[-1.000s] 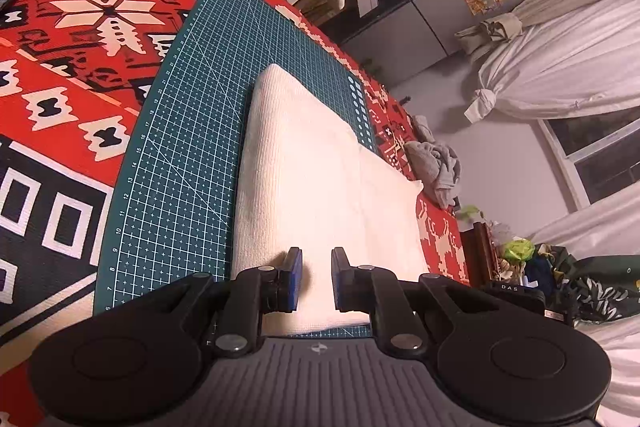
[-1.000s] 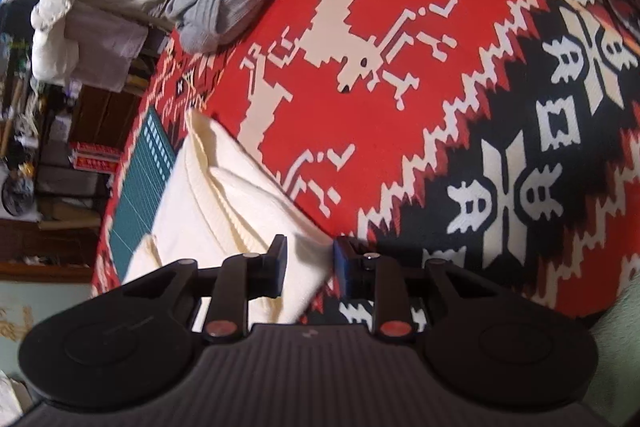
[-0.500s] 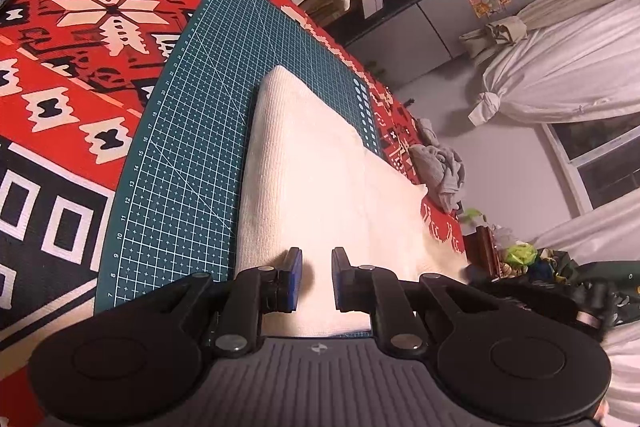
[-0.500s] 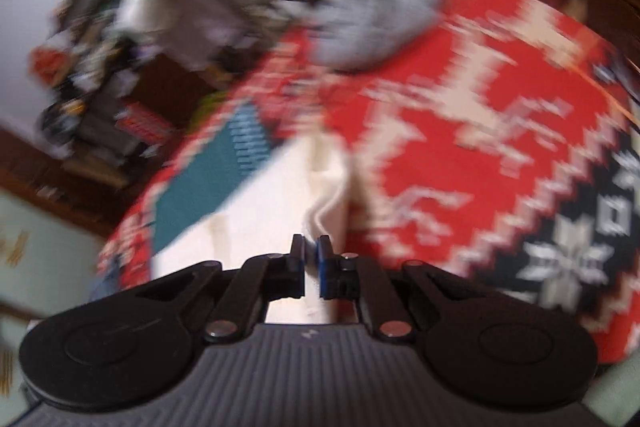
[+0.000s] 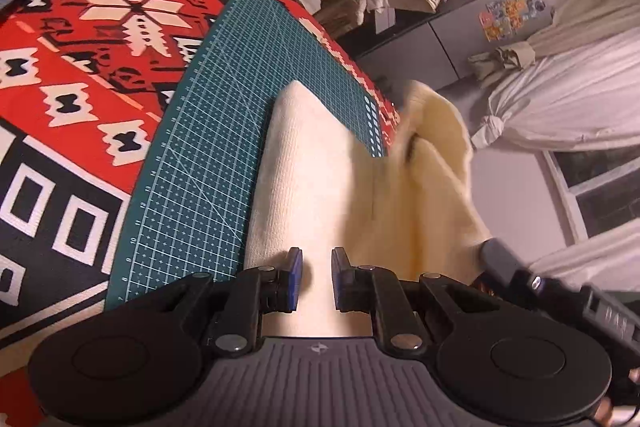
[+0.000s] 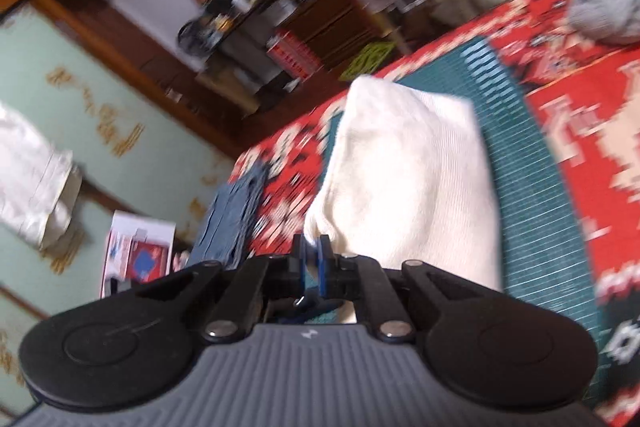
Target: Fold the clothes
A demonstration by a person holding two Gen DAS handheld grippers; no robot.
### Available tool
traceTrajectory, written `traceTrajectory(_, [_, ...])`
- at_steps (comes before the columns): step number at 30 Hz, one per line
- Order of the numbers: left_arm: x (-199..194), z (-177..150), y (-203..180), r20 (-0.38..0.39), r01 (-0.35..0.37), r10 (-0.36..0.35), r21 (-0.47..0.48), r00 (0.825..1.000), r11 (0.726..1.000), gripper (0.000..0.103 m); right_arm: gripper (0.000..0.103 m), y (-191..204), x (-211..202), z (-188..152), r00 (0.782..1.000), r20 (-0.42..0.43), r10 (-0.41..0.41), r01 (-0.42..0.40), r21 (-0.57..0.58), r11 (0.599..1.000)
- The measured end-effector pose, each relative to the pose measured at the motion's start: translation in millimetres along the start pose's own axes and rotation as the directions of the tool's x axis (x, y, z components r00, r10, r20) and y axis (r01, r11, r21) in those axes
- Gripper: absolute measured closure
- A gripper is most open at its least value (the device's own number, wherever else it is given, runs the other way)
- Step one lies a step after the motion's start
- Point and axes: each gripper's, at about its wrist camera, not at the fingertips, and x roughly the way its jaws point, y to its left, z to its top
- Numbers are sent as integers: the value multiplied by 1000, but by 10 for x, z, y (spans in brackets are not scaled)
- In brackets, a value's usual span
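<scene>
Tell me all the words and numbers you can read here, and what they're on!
Nothing reads clearly.
Green cutting mat: numbers along its edge, too small to read.
Fridge stickers: too small to read.
Right tool, gripping the cream garment: pale letters on its body, too blurred to read.
Red box by the shelves: blurred, unreadable.
</scene>
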Motion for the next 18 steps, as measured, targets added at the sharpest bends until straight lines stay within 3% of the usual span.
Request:
traceTrajectory(10, [-179,70,216,71,11,-1,-137,997,990,89,97,105,547,-347,982,-153,-108,92,-111,990])
traceTrajectory(18, [-203,97,167,74,60,-52,-116,996,991,87,92,110,457,-408,980,-186,-67,50,-93,994])
